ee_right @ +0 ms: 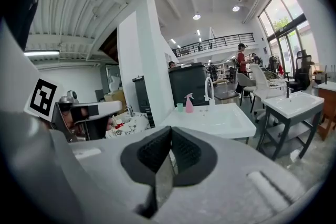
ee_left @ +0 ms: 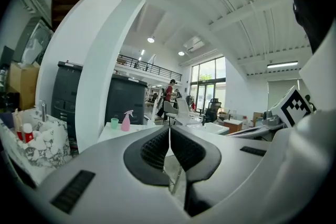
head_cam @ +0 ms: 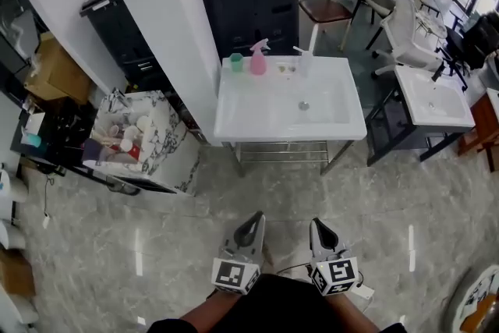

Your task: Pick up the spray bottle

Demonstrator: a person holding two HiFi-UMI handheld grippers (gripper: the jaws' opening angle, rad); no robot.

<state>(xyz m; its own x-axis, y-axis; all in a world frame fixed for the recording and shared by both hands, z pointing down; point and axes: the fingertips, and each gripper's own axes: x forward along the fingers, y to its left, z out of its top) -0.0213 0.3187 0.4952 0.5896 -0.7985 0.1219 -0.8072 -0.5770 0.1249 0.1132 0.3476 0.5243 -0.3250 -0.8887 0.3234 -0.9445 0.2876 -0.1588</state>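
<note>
The approach was in hand; the bottle (head_cam: 258, 58) stood far, on the sink's (head_cam: 224, 119) back rim; my left gripper (head_cam: 252, 224) and right gripper (head_cam: 319, 228) had jaws shut, empty; next I needed to near it, opening one.

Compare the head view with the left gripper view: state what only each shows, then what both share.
Head view only: the drain of the white sink, and the marker cube on the left gripper. Left gripper view only: that gripper's ribbed pads pressed together, ceiling lights, a balcony railing and tall windows. Both: the pink spray bottle and green cup on the sink's back edge, and the marbled bin beside it.
</note>
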